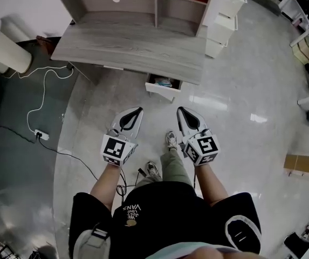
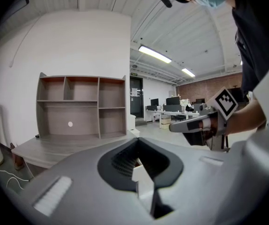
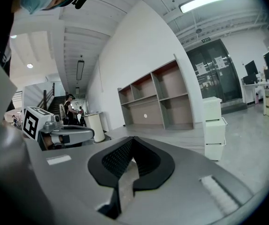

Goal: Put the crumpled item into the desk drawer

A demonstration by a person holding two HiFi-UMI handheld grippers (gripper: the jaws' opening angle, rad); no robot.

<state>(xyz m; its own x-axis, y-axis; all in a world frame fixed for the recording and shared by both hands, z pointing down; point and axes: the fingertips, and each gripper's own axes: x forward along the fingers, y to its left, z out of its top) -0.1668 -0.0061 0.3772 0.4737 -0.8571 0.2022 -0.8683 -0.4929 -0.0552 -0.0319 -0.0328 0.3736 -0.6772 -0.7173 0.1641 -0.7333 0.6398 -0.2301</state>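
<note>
Crumpled item (image 1: 163, 82) lies in the drawer (image 1: 158, 91), well apart from the jaws.

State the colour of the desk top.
Grey wood grain desk top, clearest in the head view.

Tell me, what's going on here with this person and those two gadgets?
A person stands facing a wooden desk, holding the left gripper and the right gripper out in front. Both are shut and empty. The drawer under the desk stands open, with something pale lying inside, too small to identify. Nothing is being handled right now.
</note>
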